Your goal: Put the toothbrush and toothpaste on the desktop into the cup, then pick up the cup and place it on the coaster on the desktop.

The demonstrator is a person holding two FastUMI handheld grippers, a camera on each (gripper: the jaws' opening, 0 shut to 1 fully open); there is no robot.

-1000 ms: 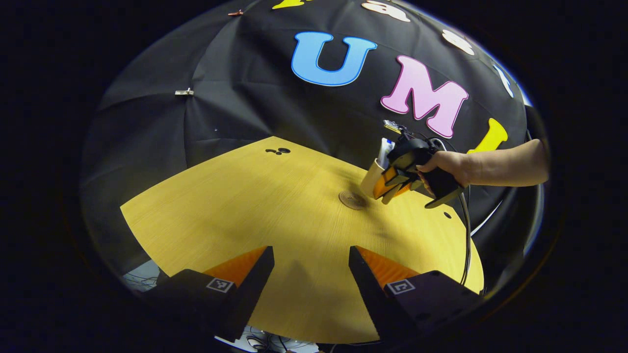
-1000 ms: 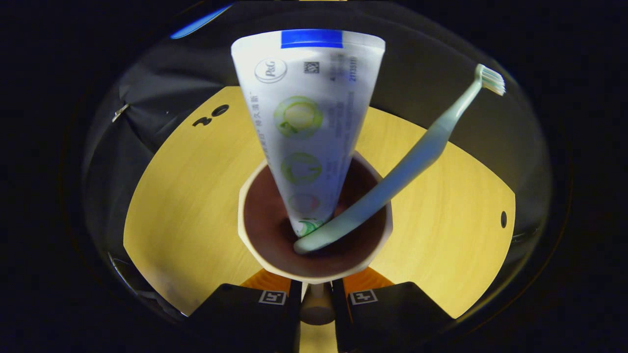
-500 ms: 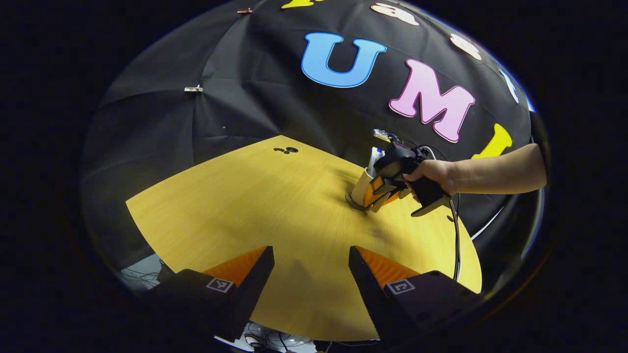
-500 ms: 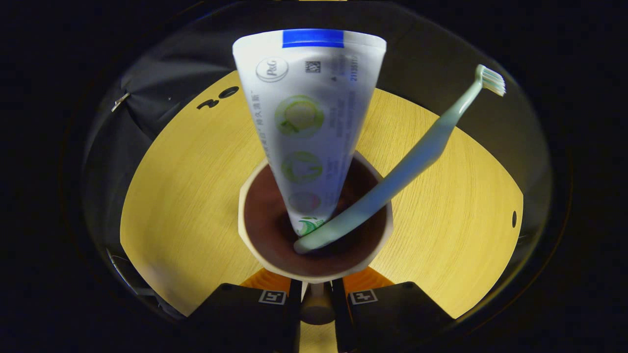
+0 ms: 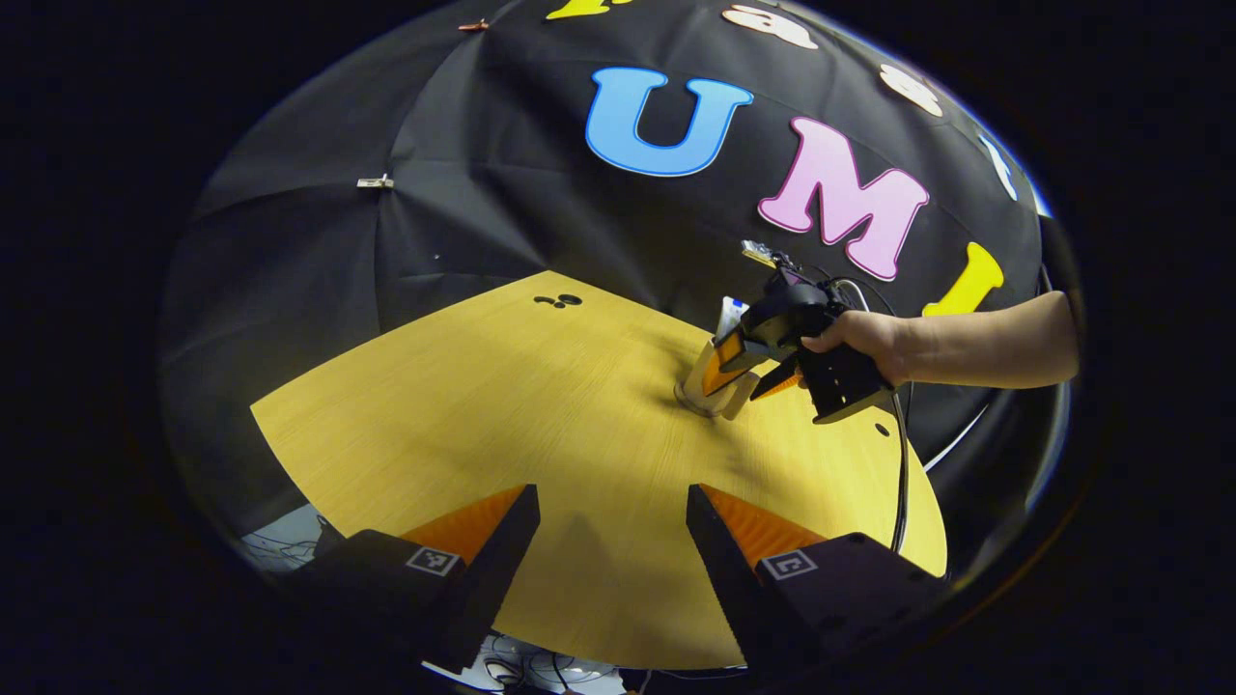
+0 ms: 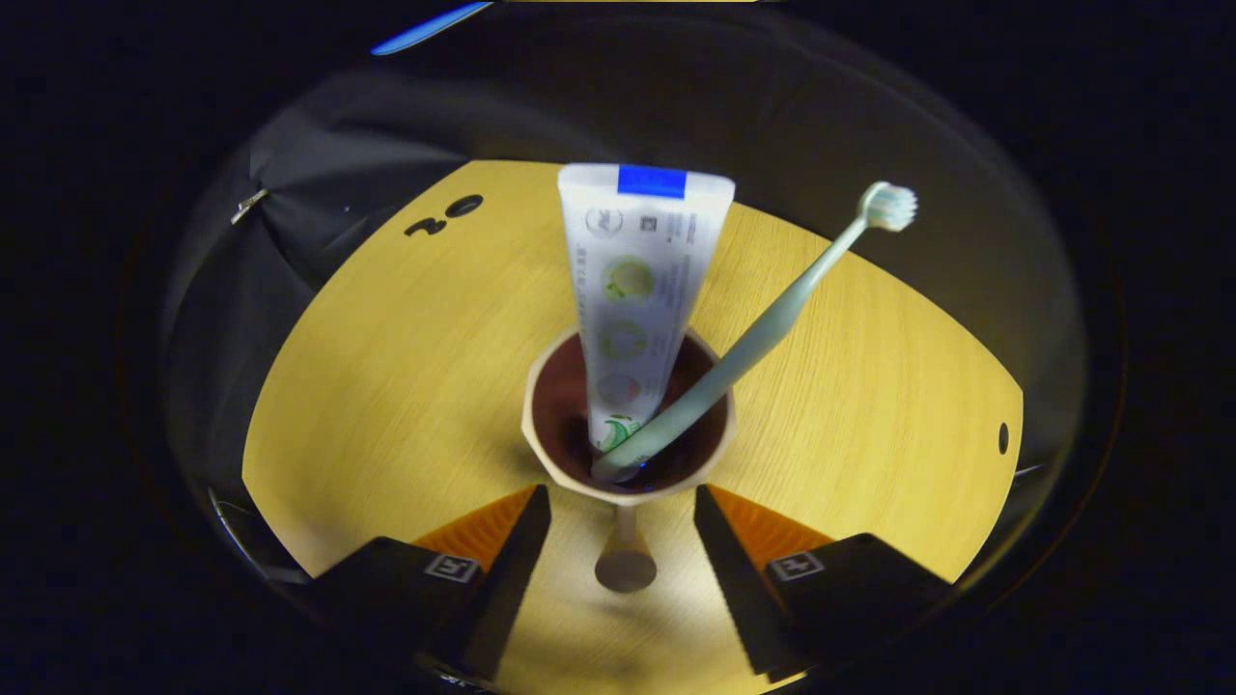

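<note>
The cup is seen just ahead of the right gripper, whose jaws are spread wide, empty. Toothpaste and toothbrush are leaned inside (top-heavy, judged light, rigid); the handle is best gripped.

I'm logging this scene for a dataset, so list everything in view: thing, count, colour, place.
cup: one, cream outside, dark brown inside, upright on the desktop, handle toward the right gripper
toothpaste: one, white tube, blue band, standing in the cup
toothbrush: one, pale green, leaning in the cup
coaster: one, brown, under the cup
desktop: one, yellow wood
cable: one, black, trailing from the right gripper
right gripper: open, behind the cup
left gripper: open, over bare desktop
hand: one, holding the right gripper
</note>
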